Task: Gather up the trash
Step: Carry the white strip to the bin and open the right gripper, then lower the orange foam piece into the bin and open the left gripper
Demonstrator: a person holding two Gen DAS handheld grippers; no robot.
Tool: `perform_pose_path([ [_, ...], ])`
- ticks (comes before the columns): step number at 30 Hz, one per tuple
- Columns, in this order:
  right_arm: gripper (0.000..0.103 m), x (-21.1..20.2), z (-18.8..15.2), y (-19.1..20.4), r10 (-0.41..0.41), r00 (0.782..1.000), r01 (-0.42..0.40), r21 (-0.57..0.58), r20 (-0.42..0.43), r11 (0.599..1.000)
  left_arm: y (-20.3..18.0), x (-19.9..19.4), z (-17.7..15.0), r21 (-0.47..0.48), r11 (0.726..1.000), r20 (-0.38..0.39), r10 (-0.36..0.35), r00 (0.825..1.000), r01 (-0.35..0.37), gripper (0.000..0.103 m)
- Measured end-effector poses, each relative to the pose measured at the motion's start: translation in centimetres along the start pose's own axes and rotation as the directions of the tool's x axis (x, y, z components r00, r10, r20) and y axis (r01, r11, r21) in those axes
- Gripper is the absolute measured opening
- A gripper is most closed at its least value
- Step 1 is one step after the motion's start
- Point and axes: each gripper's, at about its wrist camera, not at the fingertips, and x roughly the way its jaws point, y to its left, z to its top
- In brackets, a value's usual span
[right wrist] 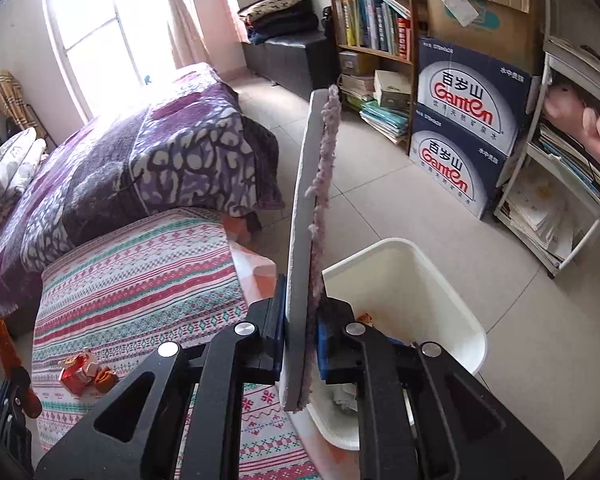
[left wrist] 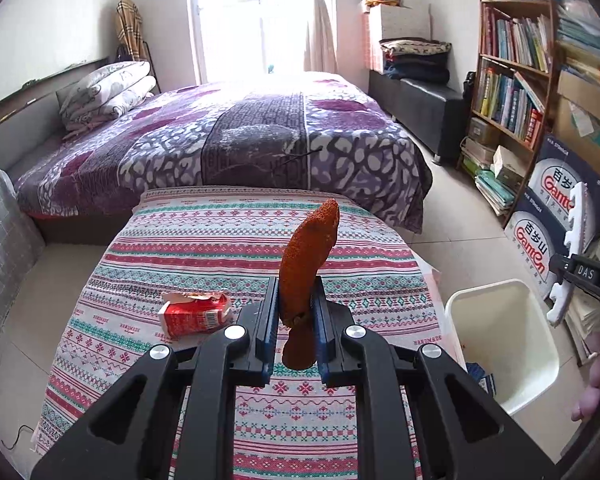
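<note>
Left wrist view: my left claw [left wrist: 296, 320] is clenched on an orange peel [left wrist: 306, 256], which stands upright between the blue pads above the striped surface [left wrist: 220, 240]. A torn red carton [left wrist: 194, 314] lies on that cloth just left of the claw. The white bin [left wrist: 504, 344] stands on the floor at the right edge of the surface, and beyond it a purple bed [left wrist: 220, 140] fills the far side.

Right wrist view: my right claw [right wrist: 302, 336] grips a flat white foam piece [right wrist: 302, 240] with pinkish yarn [right wrist: 326, 148] along its right edge; the piece points up and away, its near end hanging over the bin's [right wrist: 432, 276] left rim. Some scraps already lie inside the bin. The carton [right wrist: 78, 372] lies on the surface [right wrist: 140, 272] at the near left, with a small orange bit touching it.
</note>
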Motion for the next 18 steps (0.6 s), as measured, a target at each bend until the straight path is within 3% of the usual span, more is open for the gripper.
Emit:
perform_pose_path([
  [2, 0.059, 0.2, 0.3, -1.4, -0.026, 1.0, 0.026, 0.034, -0.006, 0.999, -1.0, 0.1, 0.0, 0.012, 1.0, -0.002, -0.018, 1.0, 0.018, 0.016],
  [7, 0.082, -0.3, 0.9, -4.2, -0.1, 0.994, 0.096, 0.091, 0.035, 0.991, -3.3, 0.6, -0.2, 0.032, 0.997, -0.018, -0.067, 0.998, 0.068, 0.016],
  [11, 0.089, -0.5, 1.4, -6.4, -0.138, 0.989, 0.13, 0.127, 0.057, 0.983, -5.2, 1.1, -0.3, 0.041, 0.992, -0.038, -0.116, 0.992, 0.118, 0.016],
  [18, 0.094, -0.7, 2.0, -9.7, -0.181, 0.982, 0.17, 0.168, 0.053, 0.971, -9.3, 2.1, -1.1, 0.076, 0.972, -0.095, -0.213, 0.972, 0.221, 0.016],
])
